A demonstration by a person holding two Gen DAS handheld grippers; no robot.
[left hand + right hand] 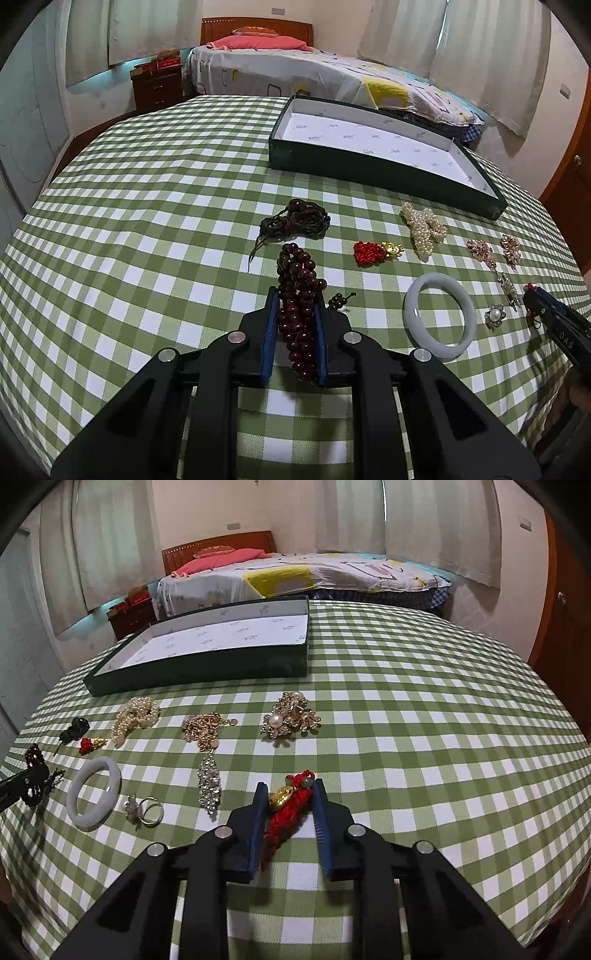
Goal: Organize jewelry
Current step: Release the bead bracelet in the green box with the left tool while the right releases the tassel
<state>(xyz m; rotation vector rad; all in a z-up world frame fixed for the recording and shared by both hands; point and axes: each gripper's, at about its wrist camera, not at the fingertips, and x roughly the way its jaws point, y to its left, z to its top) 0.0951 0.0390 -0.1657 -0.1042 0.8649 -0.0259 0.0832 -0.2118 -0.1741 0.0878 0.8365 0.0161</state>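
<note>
On checked cloth (pixel 147 229), left tool (pixel 295 332) pinches round glossy beads (pixel 297 295).

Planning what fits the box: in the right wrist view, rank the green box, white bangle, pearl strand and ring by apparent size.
1. green box
2. white bangle
3. pearl strand, close to the bangle and farther from the camera, so that order is unsure
4. ring
</note>
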